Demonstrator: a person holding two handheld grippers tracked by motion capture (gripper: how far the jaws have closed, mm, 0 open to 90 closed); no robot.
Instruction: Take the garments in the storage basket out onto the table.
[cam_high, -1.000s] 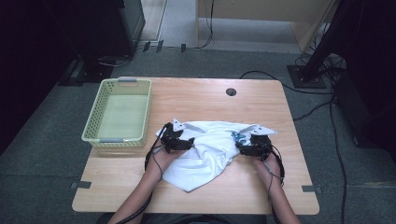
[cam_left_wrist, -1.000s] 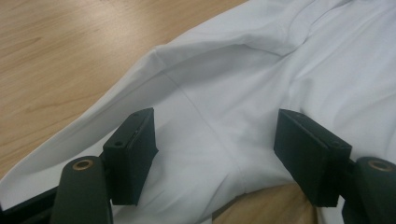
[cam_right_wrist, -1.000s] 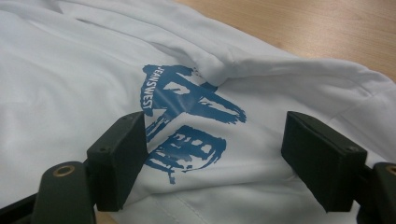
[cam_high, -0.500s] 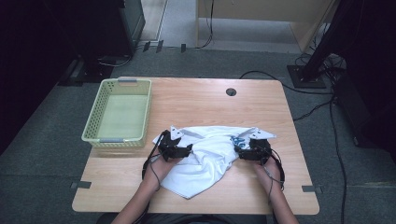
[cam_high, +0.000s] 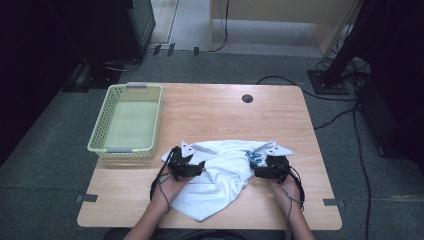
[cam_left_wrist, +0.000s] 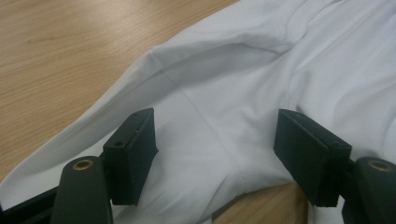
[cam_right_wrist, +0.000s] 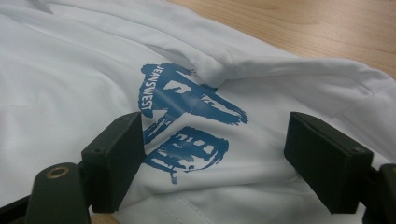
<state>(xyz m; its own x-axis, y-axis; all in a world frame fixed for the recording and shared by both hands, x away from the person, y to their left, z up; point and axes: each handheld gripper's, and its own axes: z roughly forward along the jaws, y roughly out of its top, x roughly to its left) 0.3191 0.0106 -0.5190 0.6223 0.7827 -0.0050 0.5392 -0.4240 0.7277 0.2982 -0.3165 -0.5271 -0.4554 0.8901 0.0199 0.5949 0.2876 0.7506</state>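
White T-shirt (cam_high: 222, 175) with a blue print (cam_right_wrist: 184, 116) lies crumpled at the lower centre of the high view, on the near half of the wooden table (cam_high: 210, 110). Compared with a second ago you have drawn both hands towards the bottom edge, and the cloth has come with them, its hem now nearer the table's front lip; I judge you are dragging it flat before folding. At frame left your left gripper (cam_left_wrist: 215, 154) stands wide over a sleeve seam, nothing pinched. At frame right your right gripper (cam_right_wrist: 212, 163) is equally wide astride the print, pads clear of the fabric. A pale green perforated basket (cam_high: 100, 135) sits at centre left, just beside the shirt. Around the table: grey carpet, black cables (cam_high: 350, 130) at right
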